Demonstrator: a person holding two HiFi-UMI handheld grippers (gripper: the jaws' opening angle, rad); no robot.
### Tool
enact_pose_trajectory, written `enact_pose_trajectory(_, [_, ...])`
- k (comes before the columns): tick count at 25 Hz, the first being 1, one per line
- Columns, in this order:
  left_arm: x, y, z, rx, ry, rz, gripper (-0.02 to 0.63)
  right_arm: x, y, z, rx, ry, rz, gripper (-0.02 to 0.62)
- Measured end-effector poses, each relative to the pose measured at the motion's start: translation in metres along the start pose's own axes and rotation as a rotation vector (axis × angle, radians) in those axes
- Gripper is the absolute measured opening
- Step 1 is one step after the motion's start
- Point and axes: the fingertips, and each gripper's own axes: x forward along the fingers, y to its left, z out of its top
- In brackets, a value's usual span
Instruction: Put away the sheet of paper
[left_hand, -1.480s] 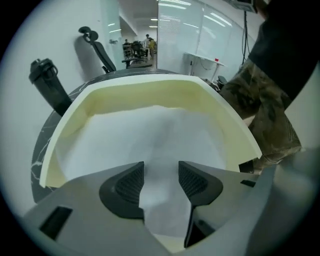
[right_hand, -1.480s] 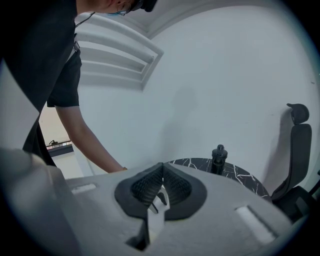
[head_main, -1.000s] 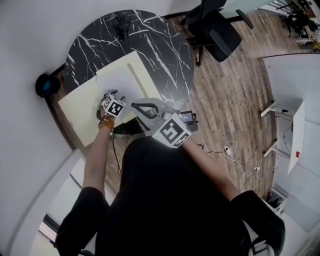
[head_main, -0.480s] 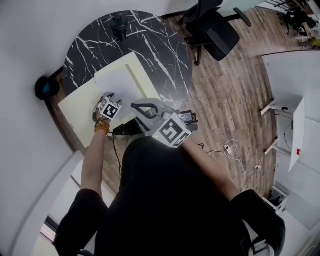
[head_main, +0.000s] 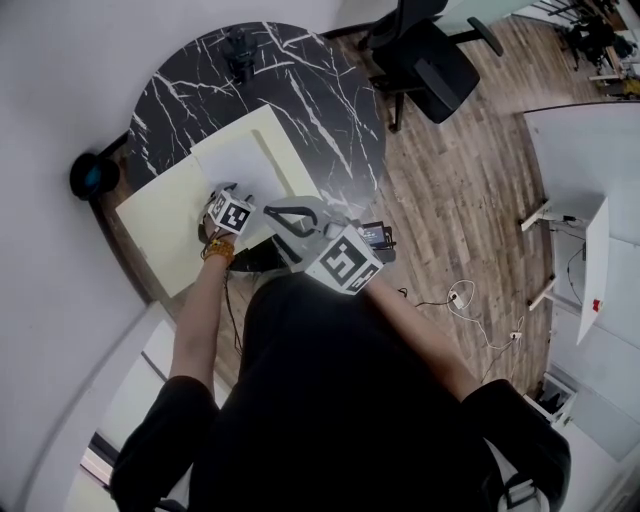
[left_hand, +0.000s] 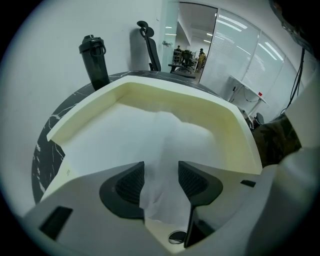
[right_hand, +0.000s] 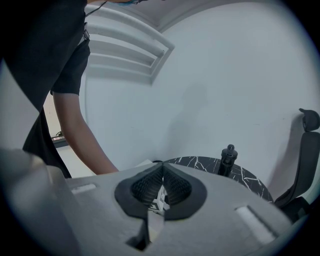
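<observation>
The white sheet of paper (head_main: 235, 160) lies on an open cream folder (head_main: 160, 220) spread over the round black marble table (head_main: 330, 100). My left gripper (head_main: 220, 193) is at the sheet's near edge. In the left gripper view the paper (left_hand: 150, 145) rises in a bunched ridge from the folder (left_hand: 200, 100) into the left gripper (left_hand: 161, 180), whose jaws are closed on it with only a narrow gap. My right gripper (head_main: 275, 213) hovers off the table's near edge by the person's body; in its own view the right gripper (right_hand: 162, 172) is shut with nothing in it.
A dark bottle (head_main: 242, 50) stands at the table's far side, also seen as the bottle (left_hand: 95, 60) beyond the folder. An office chair (head_main: 430, 60) sits to the right on the wood floor. A small device (head_main: 375, 235) and cables lie near the table's edge.
My left gripper drifted slightly left, then back right toward the body, still at the paper's near edge. The right gripper has stayed in place.
</observation>
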Motion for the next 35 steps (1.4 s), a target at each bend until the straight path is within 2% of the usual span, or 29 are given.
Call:
enact_pose_trajectory(6, [0.001,-0.001,0.007,-0.051,-0.011,-0.005,0.227,0.004,0.002,0.001,-0.011,0.010,0.012,-0.002])
enact_pose_trajectory(10, [-0.004,0.000,0.010,-0.060,-0.049,0.017,0.227,0.003,0.002,0.004,-0.021,0.014,0.006,-0.002])
enact_pose_trajectory(13, [-0.031,0.006,0.017,-0.091,-0.139,0.084,0.227,0.002,-0.001,0.006,-0.021,0.009,-0.001,-0.002])
enact_pose_trajectory(17, [-0.097,0.009,0.035,-0.263,-0.331,0.131,0.227,0.004,-0.004,0.005,-0.015,0.014,-0.005,-0.002])
enact_pose_trajectory(20, [-0.136,0.010,0.034,-0.326,-0.438,0.175,0.227,0.008,-0.003,0.007,-0.014,0.011,-0.002,-0.002])
enact_pose_trajectory(26, [-0.185,-0.014,0.029,-0.319,-0.558,0.160,0.227,0.018,0.001,0.006,-0.018,0.011,0.007,-0.002])
enact_pose_trajectory(30, [-0.230,-0.019,0.035,-0.289,-0.666,0.210,0.224,0.020,-0.002,0.007,-0.022,0.008,-0.001,-0.002])
enact_pose_trajectory(35, [-0.290,-0.018,0.051,-0.214,-0.787,0.294,0.219,0.017,-0.012,0.021,-0.040,-0.024,-0.041,-0.002])
